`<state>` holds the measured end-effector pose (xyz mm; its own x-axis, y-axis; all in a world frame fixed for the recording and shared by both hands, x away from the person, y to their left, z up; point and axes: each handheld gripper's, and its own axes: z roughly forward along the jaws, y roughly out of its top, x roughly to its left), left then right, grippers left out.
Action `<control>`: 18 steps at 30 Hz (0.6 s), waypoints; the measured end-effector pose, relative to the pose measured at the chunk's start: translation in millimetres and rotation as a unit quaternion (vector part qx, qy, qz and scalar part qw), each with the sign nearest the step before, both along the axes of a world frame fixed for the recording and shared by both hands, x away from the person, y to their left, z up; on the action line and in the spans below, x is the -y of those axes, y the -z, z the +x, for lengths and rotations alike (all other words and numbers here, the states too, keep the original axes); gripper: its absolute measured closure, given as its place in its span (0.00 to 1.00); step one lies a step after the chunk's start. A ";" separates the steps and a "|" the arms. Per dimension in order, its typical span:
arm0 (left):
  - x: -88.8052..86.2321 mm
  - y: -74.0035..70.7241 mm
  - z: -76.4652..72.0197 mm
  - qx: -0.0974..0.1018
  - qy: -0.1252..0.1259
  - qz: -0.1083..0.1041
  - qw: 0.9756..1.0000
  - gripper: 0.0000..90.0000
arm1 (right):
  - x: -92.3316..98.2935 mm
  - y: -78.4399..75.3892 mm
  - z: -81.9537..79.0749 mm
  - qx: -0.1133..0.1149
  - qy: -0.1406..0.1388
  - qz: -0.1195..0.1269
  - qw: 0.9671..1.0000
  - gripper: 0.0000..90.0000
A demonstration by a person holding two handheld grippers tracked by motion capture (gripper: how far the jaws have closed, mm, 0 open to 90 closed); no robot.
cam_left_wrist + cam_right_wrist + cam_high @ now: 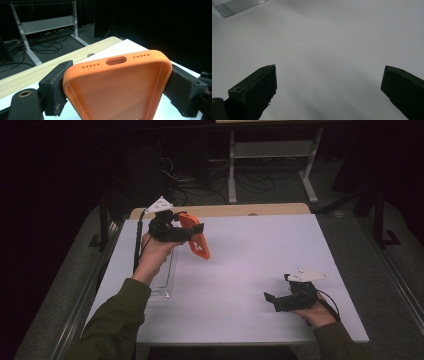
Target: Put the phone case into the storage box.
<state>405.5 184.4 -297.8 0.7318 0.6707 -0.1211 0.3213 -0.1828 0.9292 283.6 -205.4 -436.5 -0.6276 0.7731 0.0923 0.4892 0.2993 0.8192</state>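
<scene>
A: Left gripper (192,232) status?

B: Clenched across an orange phone case (196,240), one pad on each long edge. In the left gripper view the case (117,85) sits squarely between the jaws, hollow side facing the camera, port cutout and speaker holes at the far end.

A: Case on the table?

B: No, lifted off the white table (240,265). From above it hangs tilted, its lower end sloping away from the gripper toward the table's middle.

A: Right gripper (272,301)?

B: Released. Jaws spread wide with nothing between them in the right gripper view (329,85), just bare table surface ahead. It sits low, well apart from the left gripper and the case, near the table's front right.

A: Any containers?

B: One clear tray (164,275), directly below the left hand (152,252) and wrist, near the table's left edge. Its corner also shows far ahead of the right jaws (239,6).

A: Anything in it?

B: Looks empty, but it's transparent and partly under the forearm, so I can't tell for sure.
</scene>
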 end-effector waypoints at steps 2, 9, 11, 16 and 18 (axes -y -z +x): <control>-2.0 -1.8 1.1 0.002 -0.003 -0.002 1.000 0.17 | 0.0 0.0 0.0 0.000 0.000 0.000 1.000 0.00; -12.1 -10.6 5.5 0.008 -0.016 0.003 1.000 0.17 | -0.4 0.1 -0.1 -0.001 0.000 0.000 1.000 0.00; -15.0 -12.2 6.8 0.010 -0.022 0.000 1.000 0.17 | -0.4 0.1 -0.1 -0.001 0.000 0.000 1.000 0.00; -22.2 -14.8 10.3 0.013 -0.033 0.000 0.999 0.16 | -0.4 0.2 0.0 -0.001 -0.001 -0.001 1.000 0.00; -25.9 -16.1 11.8 0.015 -0.040 0.003 0.999 0.16 | -0.5 0.3 0.1 -0.002 -0.001 -0.001 1.000 0.00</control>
